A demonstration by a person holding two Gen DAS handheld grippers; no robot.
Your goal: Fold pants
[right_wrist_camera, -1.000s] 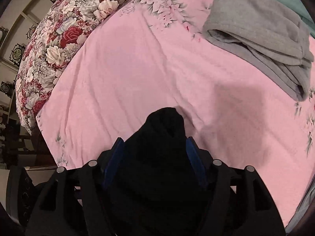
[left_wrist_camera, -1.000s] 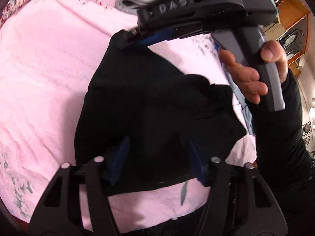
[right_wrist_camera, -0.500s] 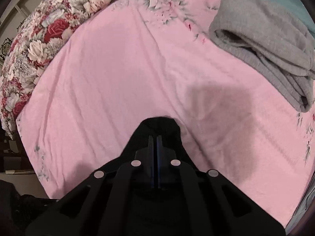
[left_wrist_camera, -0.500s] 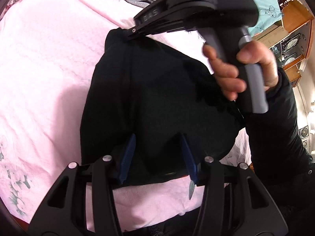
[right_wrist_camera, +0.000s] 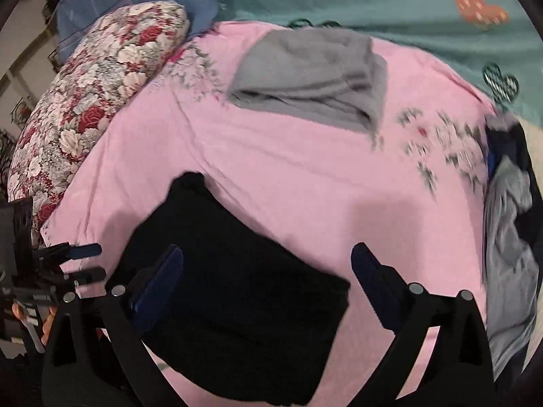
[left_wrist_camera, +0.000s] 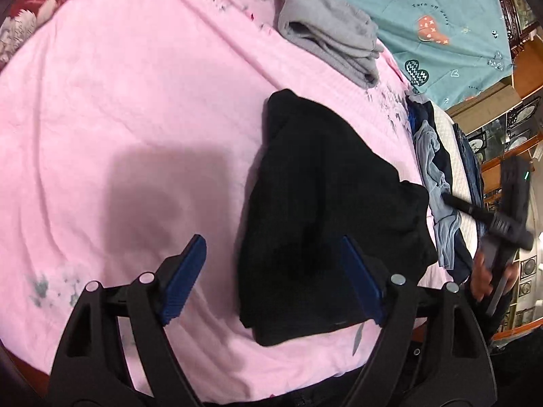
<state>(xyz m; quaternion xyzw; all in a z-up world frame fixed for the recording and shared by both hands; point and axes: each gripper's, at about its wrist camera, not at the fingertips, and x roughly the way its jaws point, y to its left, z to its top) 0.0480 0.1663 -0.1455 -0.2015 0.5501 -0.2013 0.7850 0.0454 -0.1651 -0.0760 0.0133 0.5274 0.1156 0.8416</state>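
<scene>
Lying folded into a thick bundle on the pink floral bedsheet (left_wrist_camera: 129,108), the black fabric pants (left_wrist_camera: 325,203) sit just below the folded grey knit garment (left_wrist_camera: 325,34). Both the left gripper (left_wrist_camera: 271,271) and right gripper (right_wrist_camera: 268,281) hover over the pants, jaws apart and opening, pads pressing on nothing.

Pink bedsheet (left_wrist_camera: 135,118), teal quilt (left_wrist_camera: 441,6), floral pillow (right_wrist_camera: 85,101); wooden shelving (left_wrist_camera: 522,68) beside bed.
</scene>
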